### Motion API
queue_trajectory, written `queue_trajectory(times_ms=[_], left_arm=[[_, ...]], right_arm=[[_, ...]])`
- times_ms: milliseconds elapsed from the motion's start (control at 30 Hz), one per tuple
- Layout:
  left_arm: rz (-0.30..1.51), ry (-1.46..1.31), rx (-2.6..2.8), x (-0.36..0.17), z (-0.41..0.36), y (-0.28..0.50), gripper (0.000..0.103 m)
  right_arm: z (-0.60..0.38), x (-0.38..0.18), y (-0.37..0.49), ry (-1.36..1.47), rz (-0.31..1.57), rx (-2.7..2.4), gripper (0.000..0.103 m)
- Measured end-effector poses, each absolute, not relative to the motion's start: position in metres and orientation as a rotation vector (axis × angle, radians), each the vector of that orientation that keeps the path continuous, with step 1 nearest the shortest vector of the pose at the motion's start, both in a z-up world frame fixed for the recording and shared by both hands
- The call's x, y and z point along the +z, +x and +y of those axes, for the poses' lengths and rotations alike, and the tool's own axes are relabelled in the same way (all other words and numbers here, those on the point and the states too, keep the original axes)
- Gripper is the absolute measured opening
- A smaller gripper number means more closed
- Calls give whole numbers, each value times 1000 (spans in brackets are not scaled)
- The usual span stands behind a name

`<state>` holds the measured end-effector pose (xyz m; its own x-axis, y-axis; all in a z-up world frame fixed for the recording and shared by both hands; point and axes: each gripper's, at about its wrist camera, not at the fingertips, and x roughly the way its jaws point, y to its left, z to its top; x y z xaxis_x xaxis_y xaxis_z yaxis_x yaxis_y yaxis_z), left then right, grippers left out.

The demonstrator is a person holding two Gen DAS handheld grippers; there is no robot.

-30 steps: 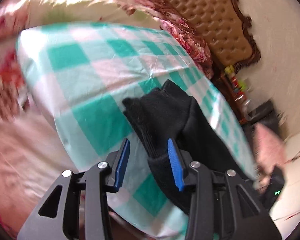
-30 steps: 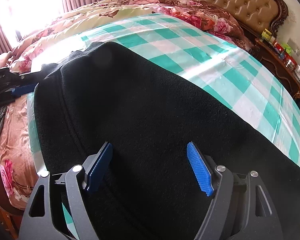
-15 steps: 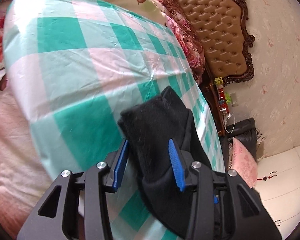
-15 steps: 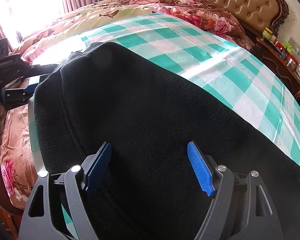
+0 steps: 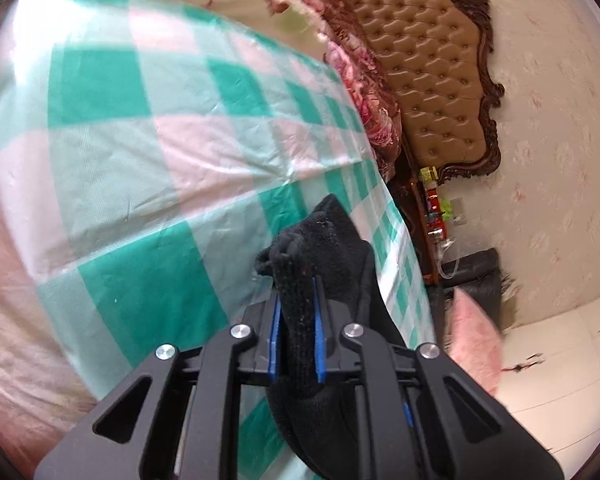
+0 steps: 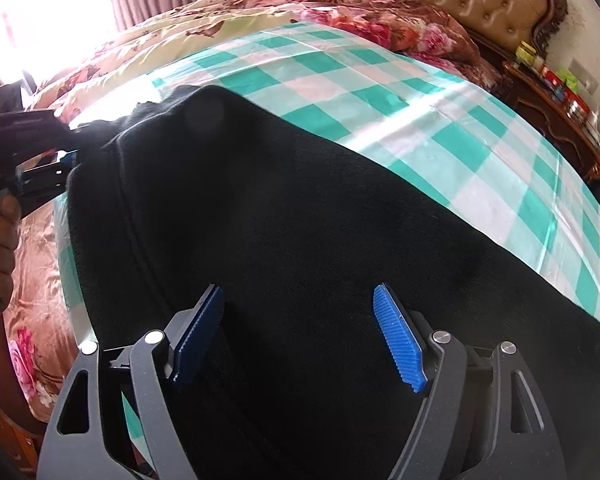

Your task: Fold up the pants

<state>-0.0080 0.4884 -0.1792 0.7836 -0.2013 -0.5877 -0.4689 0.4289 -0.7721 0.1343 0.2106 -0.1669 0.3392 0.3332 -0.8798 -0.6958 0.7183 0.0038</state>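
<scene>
Closed since the earlier frame, the left tool (image 5: 296, 312) now pinches a corner of the black knit fabric pants (image 6: 300, 240), readying the fold, while the right tool (image 6: 300, 332) hovers wide open, holding nothing.

Bed (image 6: 100, 60), green checked sheet (image 6: 480, 168), black pants (image 6: 300, 240) on it

No writing, label, brand or number can be read in either view. The small packets (image 6: 534, 58) on the nightstand (image 6: 556, 120) beside the bed show patches of colour only, too small and blurred for any letters, and the same packets (image 5: 432, 196) in the left wrist view are no clearer. The tongs carry no marking that can be made out.
</scene>
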Motion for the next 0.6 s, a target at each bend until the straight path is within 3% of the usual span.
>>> queue_trajectory(times_ms=[167, 400, 600], left_arm=[[692, -804, 219, -113, 441, -2, 11], [680, -238, 231, -43, 311, 15, 11], [618, 242, 173, -51, 157, 8, 11]], right_arm=[[175, -151, 152, -250, 1090, 696, 76], [101, -127, 172, -10, 1165, 720, 82], [12, -121, 185, 267, 1243, 726, 84]])
